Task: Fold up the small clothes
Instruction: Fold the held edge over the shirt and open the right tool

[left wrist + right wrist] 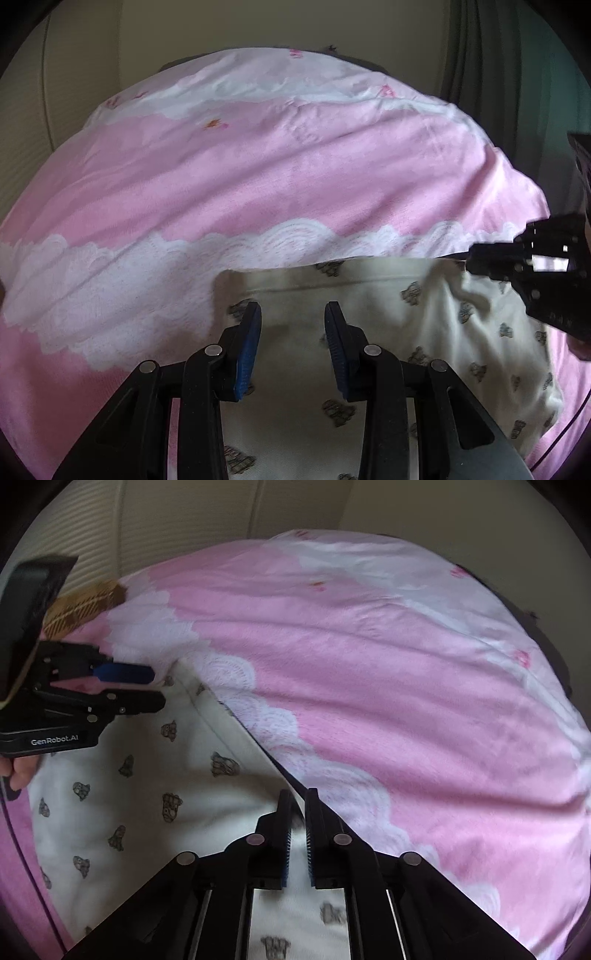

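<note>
Garment point(388, 332) under left tongs point(291, 314), edge pinched by right tongs point(297, 805)

Pink lace-print bedspread point(258, 177), cream wall point(258, 22), green curtain point(480, 48).

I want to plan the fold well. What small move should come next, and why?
Probably close the left hand-held gripper on the near top edge of the cream printed garment. Its jaws stand open over that edge, while the right hand-held gripper is already shut on the other corner. The garment lies flat on the pink bedcover.
</note>
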`<state>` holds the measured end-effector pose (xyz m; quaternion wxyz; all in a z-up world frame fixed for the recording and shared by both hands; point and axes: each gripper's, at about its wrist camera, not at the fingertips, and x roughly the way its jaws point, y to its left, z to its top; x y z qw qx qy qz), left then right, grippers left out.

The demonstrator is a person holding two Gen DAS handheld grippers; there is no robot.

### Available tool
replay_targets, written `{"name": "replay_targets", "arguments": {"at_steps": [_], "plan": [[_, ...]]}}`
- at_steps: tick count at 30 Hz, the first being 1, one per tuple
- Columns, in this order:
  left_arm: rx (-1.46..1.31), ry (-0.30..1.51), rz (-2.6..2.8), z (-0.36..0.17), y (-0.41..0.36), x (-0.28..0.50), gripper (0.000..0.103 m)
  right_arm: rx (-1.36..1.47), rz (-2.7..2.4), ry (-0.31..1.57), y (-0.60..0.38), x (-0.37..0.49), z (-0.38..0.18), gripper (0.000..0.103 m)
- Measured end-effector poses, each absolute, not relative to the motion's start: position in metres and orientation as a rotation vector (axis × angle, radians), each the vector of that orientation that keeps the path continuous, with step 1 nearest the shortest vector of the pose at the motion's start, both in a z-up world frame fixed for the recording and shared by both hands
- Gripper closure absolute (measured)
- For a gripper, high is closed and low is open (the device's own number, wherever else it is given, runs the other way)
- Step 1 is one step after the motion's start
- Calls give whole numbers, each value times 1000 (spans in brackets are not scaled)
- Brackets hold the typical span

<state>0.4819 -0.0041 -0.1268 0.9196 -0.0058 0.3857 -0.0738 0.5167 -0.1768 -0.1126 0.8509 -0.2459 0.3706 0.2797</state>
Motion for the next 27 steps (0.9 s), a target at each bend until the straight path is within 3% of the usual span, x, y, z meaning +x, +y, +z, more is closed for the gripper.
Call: {"name": "replay_targets", "arguments": {"at_steps": [10,16,18,19,20,27], "plan": [[18,840,-67,-150,-1,495,65,-409,465,874,-207,508,-141,95],[9,813,-87,-129,-1,469,65,-349,433,805,-213,490,-123,93],[13,798,-97,-119,-3,453,65,-302,400,766,-225,470,-106,75],[11,792,-107,-112,-4,441,65,-277,388,753,-232,462,-100,58],[11,787,-113,-107,-7,433,65,-236,361,731,-243,448,-92,47],[33,739,-140,-75,-32,354,63,26,256,707,-304,365,-79,45]]}}
